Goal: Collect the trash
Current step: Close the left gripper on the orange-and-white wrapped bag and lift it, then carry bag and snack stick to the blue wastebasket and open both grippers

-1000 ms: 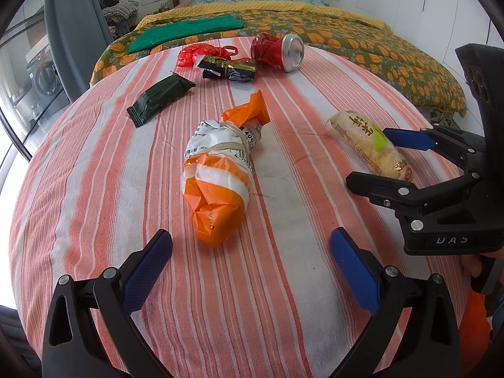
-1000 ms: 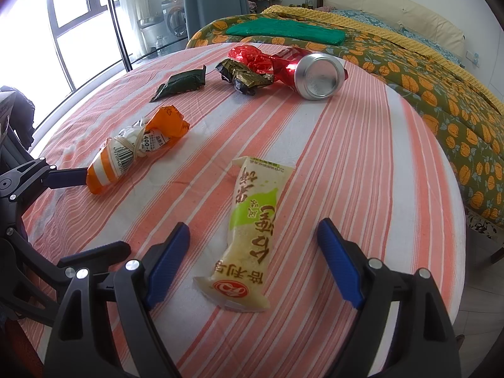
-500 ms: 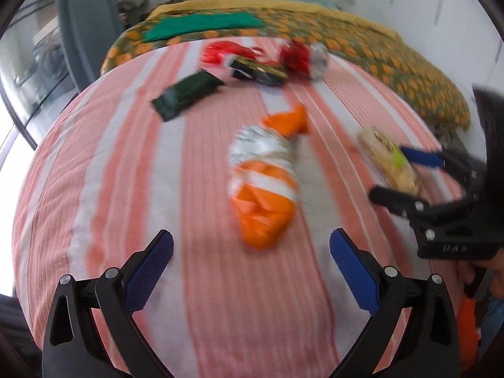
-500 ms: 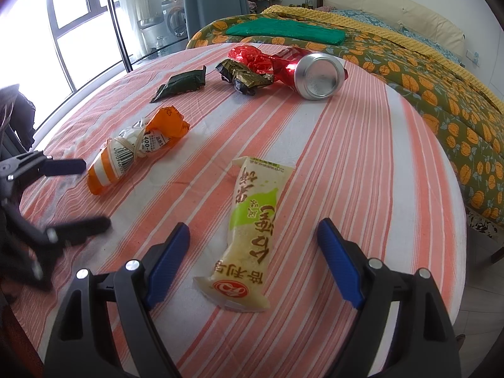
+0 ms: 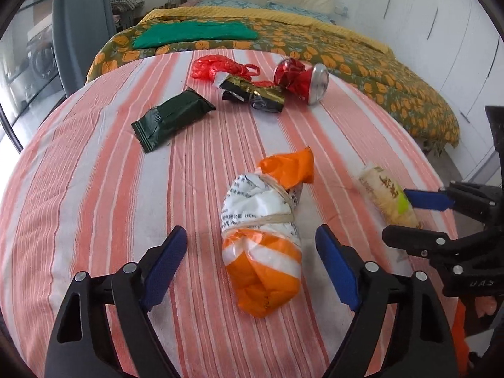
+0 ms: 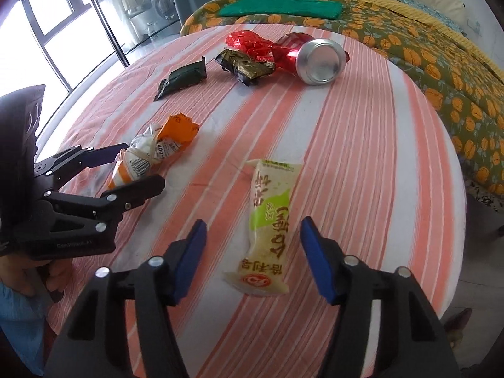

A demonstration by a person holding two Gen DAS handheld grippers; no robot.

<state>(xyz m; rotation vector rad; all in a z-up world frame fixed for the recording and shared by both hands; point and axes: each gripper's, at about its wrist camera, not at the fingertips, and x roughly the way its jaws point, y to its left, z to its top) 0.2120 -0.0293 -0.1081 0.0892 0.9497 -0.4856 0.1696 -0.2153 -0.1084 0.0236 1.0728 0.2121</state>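
Observation:
An orange and white wrapped packet (image 5: 264, 239) lies on the striped table, between the blue pads of my open left gripper (image 5: 255, 271); it also shows in the right wrist view (image 6: 151, 157). A cream and green snack wrapper (image 6: 267, 230) lies between the pads of my open right gripper (image 6: 253, 258); it also shows in the left wrist view (image 5: 389, 200). Farther back lie a dark green packet (image 5: 171, 119), a black and gold wrapper (image 5: 252, 93), a red plastic bag (image 5: 217, 67) and a crushed red can (image 5: 304, 78).
The round table has a pink and white striped cloth (image 5: 94, 189). A bed with an orange-flowered cover (image 5: 362, 63) and a green cloth (image 5: 195, 33) stands behind it. Windows (image 6: 63, 31) are at the left. The table edge (image 6: 453, 220) drops off at the right.
My left gripper swung left, then moved forward, so the orange packet now lies between its pads. My right gripper moved forward over the cream wrapper. Both stay open.

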